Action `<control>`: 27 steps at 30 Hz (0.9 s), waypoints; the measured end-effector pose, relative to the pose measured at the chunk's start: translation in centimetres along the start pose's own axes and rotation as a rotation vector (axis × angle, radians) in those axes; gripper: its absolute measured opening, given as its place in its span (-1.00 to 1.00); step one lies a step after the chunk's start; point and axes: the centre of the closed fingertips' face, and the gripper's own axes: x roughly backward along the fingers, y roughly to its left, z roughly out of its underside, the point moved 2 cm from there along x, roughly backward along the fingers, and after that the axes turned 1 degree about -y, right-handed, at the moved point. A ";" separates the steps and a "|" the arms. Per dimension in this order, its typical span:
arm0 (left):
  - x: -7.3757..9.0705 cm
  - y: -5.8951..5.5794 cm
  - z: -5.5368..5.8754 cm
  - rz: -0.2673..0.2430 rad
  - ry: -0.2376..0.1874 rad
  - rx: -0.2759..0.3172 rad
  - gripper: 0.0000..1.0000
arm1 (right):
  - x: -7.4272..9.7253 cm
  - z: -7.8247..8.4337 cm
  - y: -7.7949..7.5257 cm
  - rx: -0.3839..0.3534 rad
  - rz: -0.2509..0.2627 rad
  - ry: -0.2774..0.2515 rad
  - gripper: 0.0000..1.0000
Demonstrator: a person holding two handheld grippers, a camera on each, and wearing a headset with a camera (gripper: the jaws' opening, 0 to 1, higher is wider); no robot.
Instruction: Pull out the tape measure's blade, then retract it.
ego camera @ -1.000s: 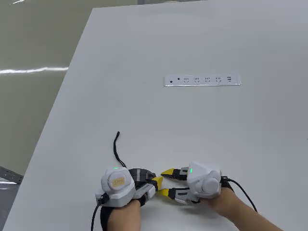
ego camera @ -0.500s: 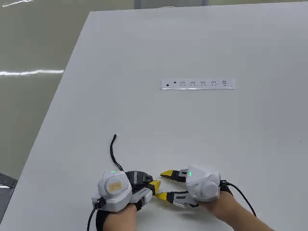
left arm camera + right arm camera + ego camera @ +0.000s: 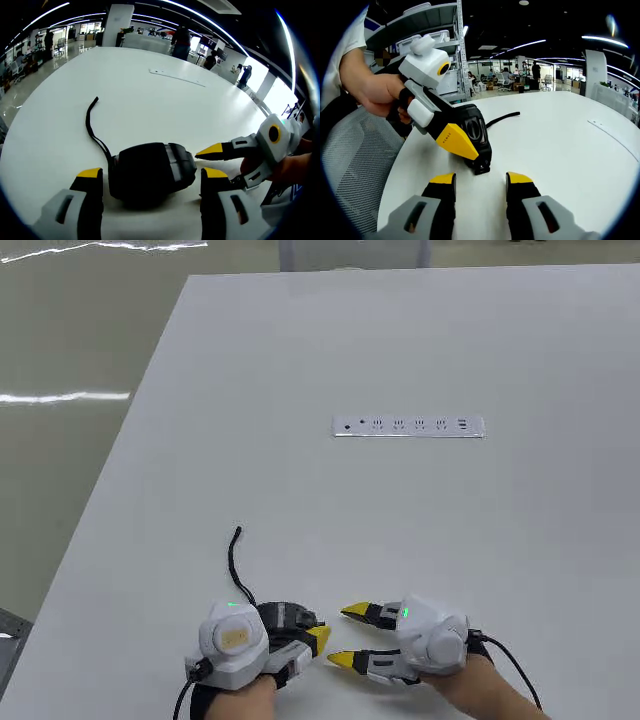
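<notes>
- White table [image 3: 420, 330] fills most of the head view, with a flat power strip [image 3: 408, 426] lying far up it and a big office behind.
- Close to the near edge sits the black tape measure [image 3: 476, 131], with its thin black strap [image 3: 235, 550] curling away over the table.
- From the left gripper [image 3: 152, 175], one finger sits on each side of the tape measure, and they look like they are holding it. That is the same as a second ago.
- Just beside the front of the tape measure is the right gripper [image 3: 347, 636], with its fingers open and nothing in them.
- One small thing has changed. A second ago the right yellow tips were almost touching the left gripper's yellow tip. Now there is a little more bare table between them, so the right gripper has backed off a bit.
- Everything in the head view has slid a little too, but that is only the head moving. The power strip did not move.
- No blade is sticking out of the tape measure, so I think the pull has not begun.
- I think the right fingers came close but did not catch the blade's end. That end is too small for me to see.
- Next, I think the right fingers need to go back in, pinch the end at the front, and pull away while the left ones hold on.
</notes>
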 end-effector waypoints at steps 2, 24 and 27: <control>0.2 0.1 -0.1 0.002 -0.005 -0.003 0.60 | 0.3 -0.1 0.1 -0.008 0.004 0.000 -0.20; 1.2 -0.2 -0.2 0.102 -0.028 -0.098 0.60 | 2.9 0.0 0.6 -0.044 0.067 -0.001 -0.12; 1.4 -0.3 -0.2 0.117 -0.027 -0.114 0.59 | 3.2 -0.1 0.5 -0.046 0.075 0.003 -0.12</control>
